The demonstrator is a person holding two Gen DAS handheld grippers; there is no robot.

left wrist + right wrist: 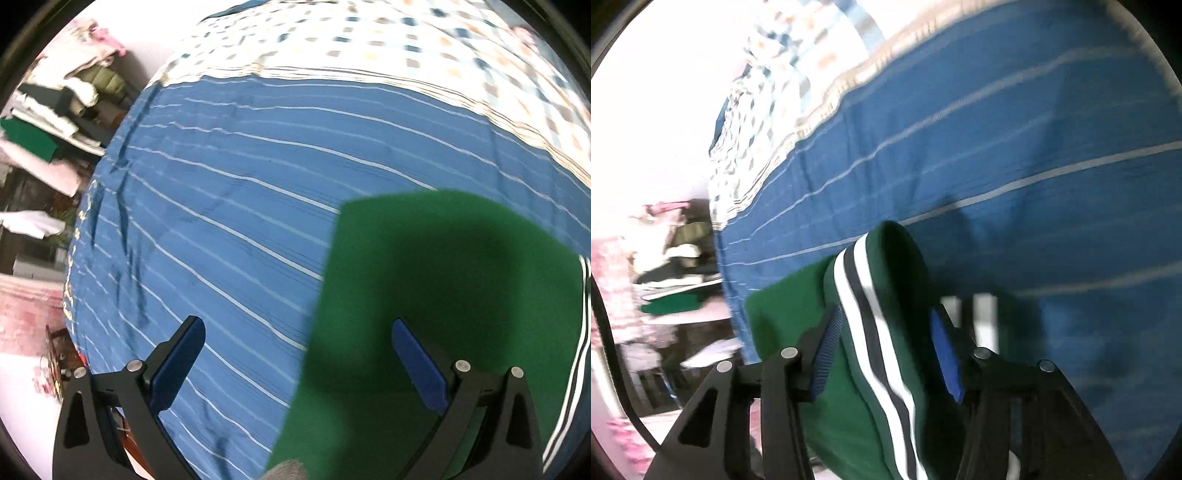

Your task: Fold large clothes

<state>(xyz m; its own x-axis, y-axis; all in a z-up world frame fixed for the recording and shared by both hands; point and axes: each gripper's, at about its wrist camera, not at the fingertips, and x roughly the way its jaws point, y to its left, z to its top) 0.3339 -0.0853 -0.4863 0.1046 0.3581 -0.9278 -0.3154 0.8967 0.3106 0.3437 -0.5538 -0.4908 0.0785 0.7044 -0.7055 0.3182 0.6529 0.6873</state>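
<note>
Green garment (424, 295) fills the lower right of the left wrist view, flat and smooth on the blue striped bedsheet (221, 184), w/ a straight left edge and a white-and-navy stripe trim at far right. Left gripper (297, 363) spread wide, nothing between the pads, hanging over the garment's edge. Checked blanket (406, 44) across the top, piled clothes (55, 103) upper left. In the right wrist view, centre bottom, a darker green fold w/ white and navy stripes (871, 332) bulges up between the fingers of the right gripper (886, 354). Jaws sit about half apart, both pads against the cloth, pinching that fold. Frame's blurry.
</note>
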